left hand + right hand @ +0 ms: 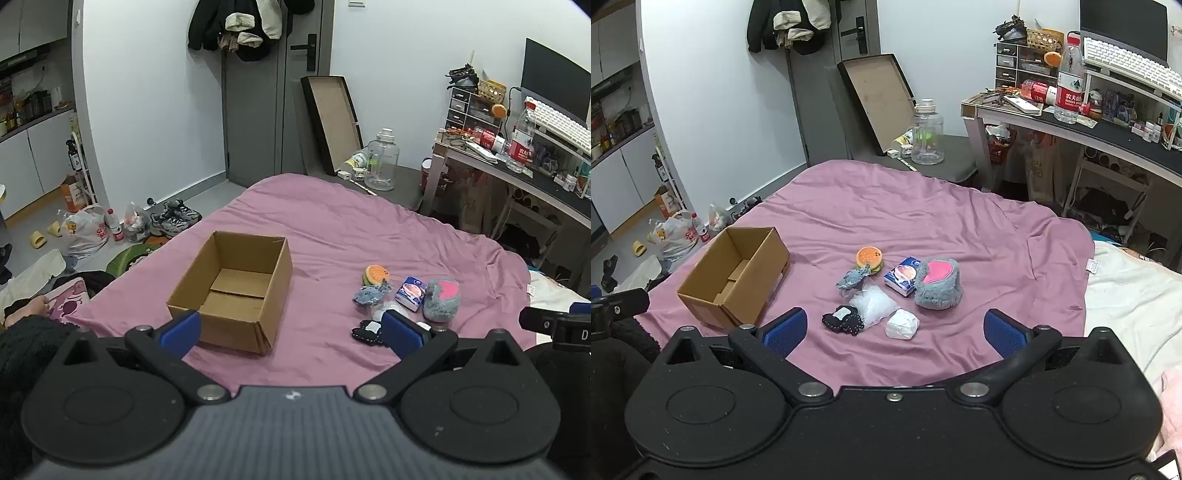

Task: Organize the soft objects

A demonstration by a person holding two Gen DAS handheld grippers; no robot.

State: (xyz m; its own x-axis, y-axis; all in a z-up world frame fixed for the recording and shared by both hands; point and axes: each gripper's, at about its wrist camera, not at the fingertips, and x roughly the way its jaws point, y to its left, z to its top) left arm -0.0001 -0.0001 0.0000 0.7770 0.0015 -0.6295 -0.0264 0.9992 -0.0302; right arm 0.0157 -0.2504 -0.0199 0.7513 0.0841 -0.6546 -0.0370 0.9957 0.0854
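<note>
Pink bedsheet [923,206], open cardboard box [735,273] left, soft toys [938,284] clustered right

Small lived-in bedroom, a one-room flat by the look of it. I'm over a bed [923,206] with a pink sheet. Grey door [258,110] ahead of me, coats [236,26] hung on it. Shoes [173,218], slippers [44,234] and shopping bags [86,230] lie on the floor by the wall. To my right a cluttered desk [1108,136] with monitor [1123,29], keyboard [1126,61], water bottle [1069,79]. Far left, kitchen cabinets [33,162] and a counter of jars [33,105].
</note>
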